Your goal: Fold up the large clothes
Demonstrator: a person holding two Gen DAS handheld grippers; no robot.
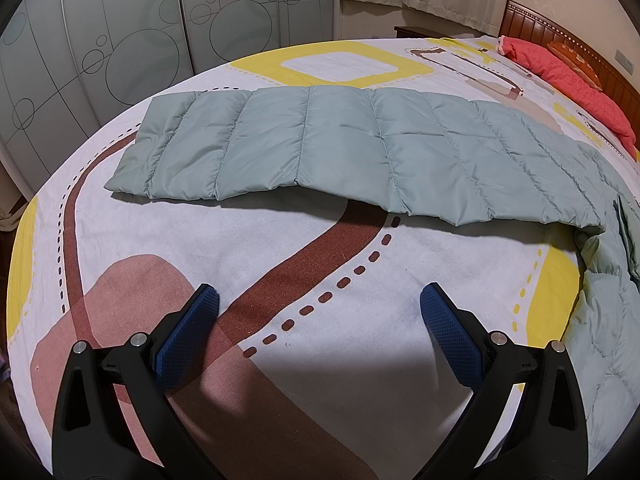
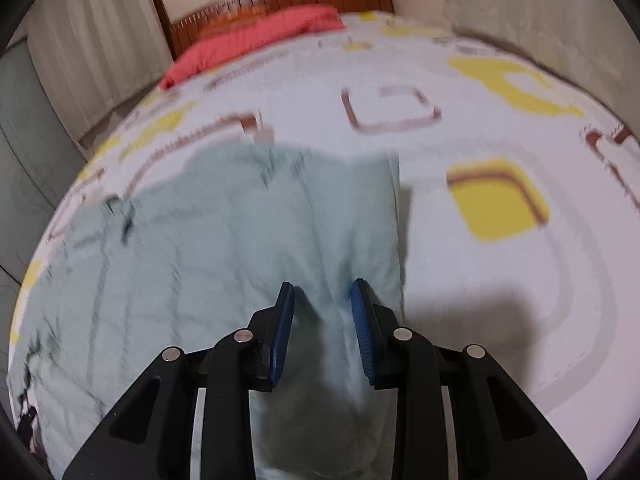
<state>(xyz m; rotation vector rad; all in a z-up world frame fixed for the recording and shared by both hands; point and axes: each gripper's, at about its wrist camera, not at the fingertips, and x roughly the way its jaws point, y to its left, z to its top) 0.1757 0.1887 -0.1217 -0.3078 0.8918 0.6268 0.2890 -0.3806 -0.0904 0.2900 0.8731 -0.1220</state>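
Lying on the bed (image 1: 280, 240), the quilted coat (image 1: 320, 148) seems gripped by right gripper (image 2: 322, 292).

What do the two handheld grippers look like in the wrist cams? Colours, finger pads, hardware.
Both match: the left gripper and right gripper have matte black angular bodies with cut-out slots and round silver pin heads at the pivots. The fingers carry blue pads with a fine diamond-grid texture. No cables, markings or sleeves show.
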